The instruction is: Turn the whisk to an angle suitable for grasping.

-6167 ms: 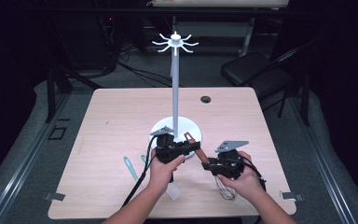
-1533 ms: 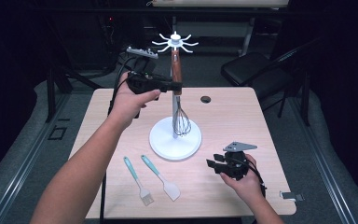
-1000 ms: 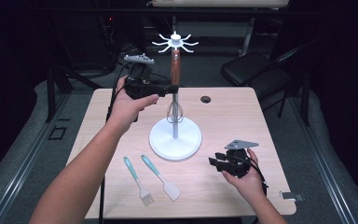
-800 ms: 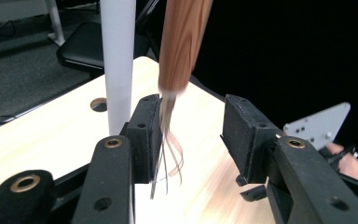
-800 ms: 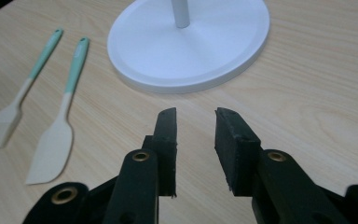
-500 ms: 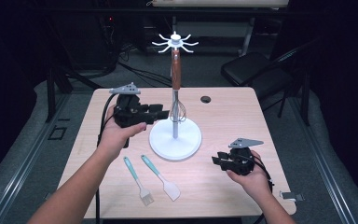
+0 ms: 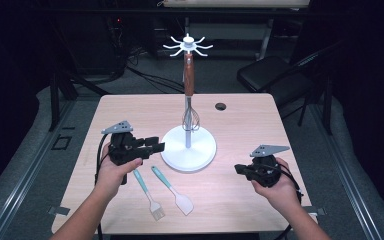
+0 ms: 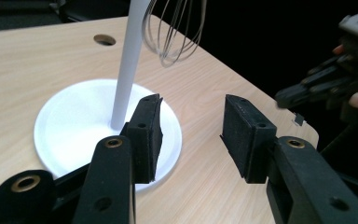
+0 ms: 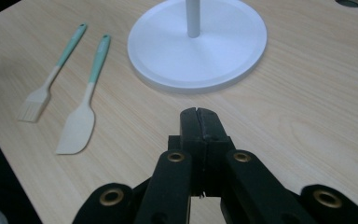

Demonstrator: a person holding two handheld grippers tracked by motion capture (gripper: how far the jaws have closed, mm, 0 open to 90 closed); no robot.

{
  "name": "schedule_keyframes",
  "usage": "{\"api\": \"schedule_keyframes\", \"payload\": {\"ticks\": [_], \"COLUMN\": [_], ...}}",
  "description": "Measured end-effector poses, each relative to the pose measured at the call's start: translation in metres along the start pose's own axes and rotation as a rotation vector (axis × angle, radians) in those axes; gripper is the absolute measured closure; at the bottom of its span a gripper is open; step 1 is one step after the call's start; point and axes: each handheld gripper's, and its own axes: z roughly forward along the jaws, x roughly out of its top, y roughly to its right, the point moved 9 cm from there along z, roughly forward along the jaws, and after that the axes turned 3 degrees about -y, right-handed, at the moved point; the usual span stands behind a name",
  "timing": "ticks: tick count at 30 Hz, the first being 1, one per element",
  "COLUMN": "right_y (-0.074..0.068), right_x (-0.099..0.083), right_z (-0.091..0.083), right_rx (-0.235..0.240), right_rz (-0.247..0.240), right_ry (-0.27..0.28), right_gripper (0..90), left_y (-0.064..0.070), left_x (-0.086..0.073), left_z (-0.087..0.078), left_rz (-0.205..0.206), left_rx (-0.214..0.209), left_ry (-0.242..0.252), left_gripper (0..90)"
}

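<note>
A whisk with a brown handle hangs from a hook of the white stand, its wire head beside the pole above the round base. My left gripper hovers left of the base, open and empty, its jaws pointing at the pole. My right gripper rests low at the table's right, shut with nothing in it. A teal-handled brush and a teal-handled spatula lie side by side in front of the base.
A round cable hole sits in the tabletop behind the stand. A black chair stands beyond the table's far right corner. Bare wood lies between the base and my right gripper.
My left gripper has let go of the whisk, which now hangs on the stand, and has come down from the hooks to table height left of the base. The right gripper has barely moved.
</note>
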Motion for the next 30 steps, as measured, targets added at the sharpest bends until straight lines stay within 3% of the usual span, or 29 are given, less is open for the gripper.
{"api": "schedule_keyframes", "payload": {"ticks": [6, 12, 15, 21, 24, 30], "right_y": [-0.003, -0.002, -0.002, -0.004, -0.004, -0.001], "right_x": [0.017, 0.043, 0.061, 0.09, 0.102, 0.124], "right_z": [-0.026, -0.059, -0.079, -0.111, -0.125, -0.145], "right_rx": [-0.003, 0.008, 0.005, -0.011, -0.018, -0.032], "right_rz": [-0.033, -0.027, -0.034, -0.074, -0.076, -0.079], "right_ry": [-0.006, 0.081, 0.163, 0.331, 0.4, 0.5], "right_gripper": [90.0, 90.0, 90.0, 90.0, 90.0, 90.0], "left_y": [-0.007, -0.014, -0.015, -0.017, -0.017, -0.021], "left_x": [-0.032, -0.056, -0.066, -0.078, -0.078, -0.082], "left_z": [0.001, -0.002, -0.002, 0.0, 0.0, 0.0], "left_rz": [-0.014, -0.04, -0.043, -0.018, 0.0, -0.008], "left_rx": [0.019, 0.071, 0.075, 0.123, 0.136, 0.149], "left_ry": [-0.017, 0.011, 0.028, 0.018, 0.031, 0.041], "left_gripper": [56.7, 56.6, 56.5, 55.7, 54.4, 52.0]}}
